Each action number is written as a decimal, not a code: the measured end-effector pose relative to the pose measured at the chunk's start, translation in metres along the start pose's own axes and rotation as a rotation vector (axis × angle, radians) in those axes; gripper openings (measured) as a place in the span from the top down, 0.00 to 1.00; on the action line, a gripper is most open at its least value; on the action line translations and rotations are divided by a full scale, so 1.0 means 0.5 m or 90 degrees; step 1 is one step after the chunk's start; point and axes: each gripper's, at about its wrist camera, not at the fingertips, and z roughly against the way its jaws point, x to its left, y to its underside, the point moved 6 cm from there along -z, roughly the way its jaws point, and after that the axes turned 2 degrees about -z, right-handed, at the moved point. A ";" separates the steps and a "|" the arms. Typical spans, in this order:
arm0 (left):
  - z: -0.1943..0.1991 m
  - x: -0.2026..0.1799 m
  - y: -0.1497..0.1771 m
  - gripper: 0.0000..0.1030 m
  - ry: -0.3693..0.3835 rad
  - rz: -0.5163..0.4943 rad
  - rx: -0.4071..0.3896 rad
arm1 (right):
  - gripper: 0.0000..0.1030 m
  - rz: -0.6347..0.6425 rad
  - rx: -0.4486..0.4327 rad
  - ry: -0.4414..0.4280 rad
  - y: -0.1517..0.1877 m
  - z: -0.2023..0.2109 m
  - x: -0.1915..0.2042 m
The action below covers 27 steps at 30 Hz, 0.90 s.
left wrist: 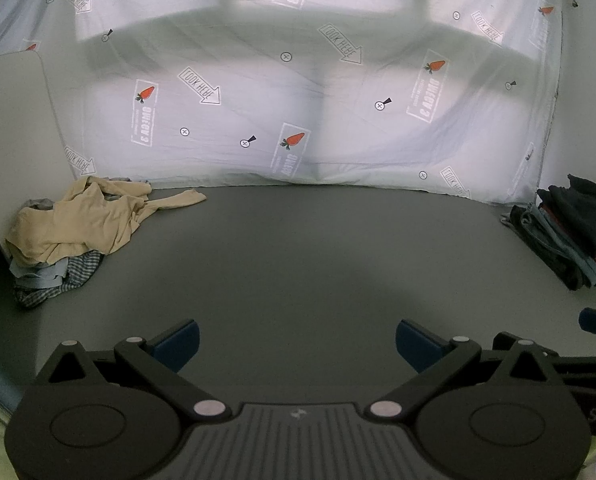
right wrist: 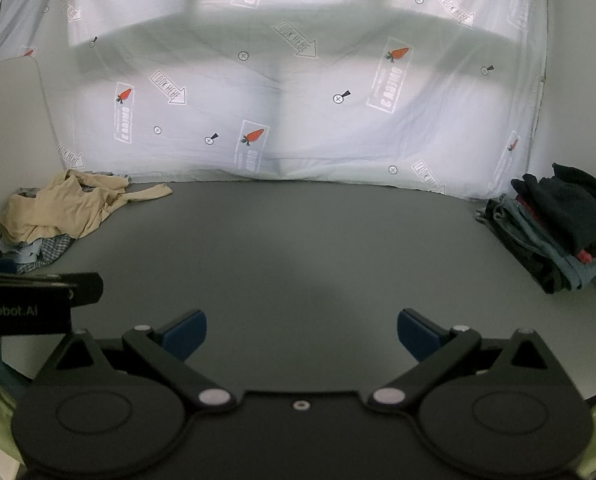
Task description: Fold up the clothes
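Left wrist view, from the left of the frame: a rumpled heap of unfolded clothes point(left wrist: 78, 232), a tan top point(left wrist: 86, 216) uppermost with one sleeve trailing rightward along the table's point(left wrist: 298, 264) back edge. Bottom centre, the left gripper point(left wrist: 297, 344) hangs empty, jaws spread wide. At far right sits the folded stack point(left wrist: 574, 232). Right wrist view shows the right gripper point(right wrist: 302, 336) just as empty and wide apart. That heap lies up-left of both, and the left one looks nearer, so I'd expect it to lead.
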 end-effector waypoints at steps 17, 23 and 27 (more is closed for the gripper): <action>-0.006 -0.018 -0.001 0.00 0.008 -0.002 -0.001 | 0.00 0.002 -0.001 0.009 -0.003 -0.002 -0.006; -0.014 -0.009 -0.003 0.00 0.014 0.000 0.004 | 0.00 0.005 -0.001 0.012 -0.009 -0.005 0.000; -0.019 -0.001 -0.010 0.00 0.011 -0.012 0.003 | 0.00 0.004 -0.002 0.020 -0.010 -0.011 0.011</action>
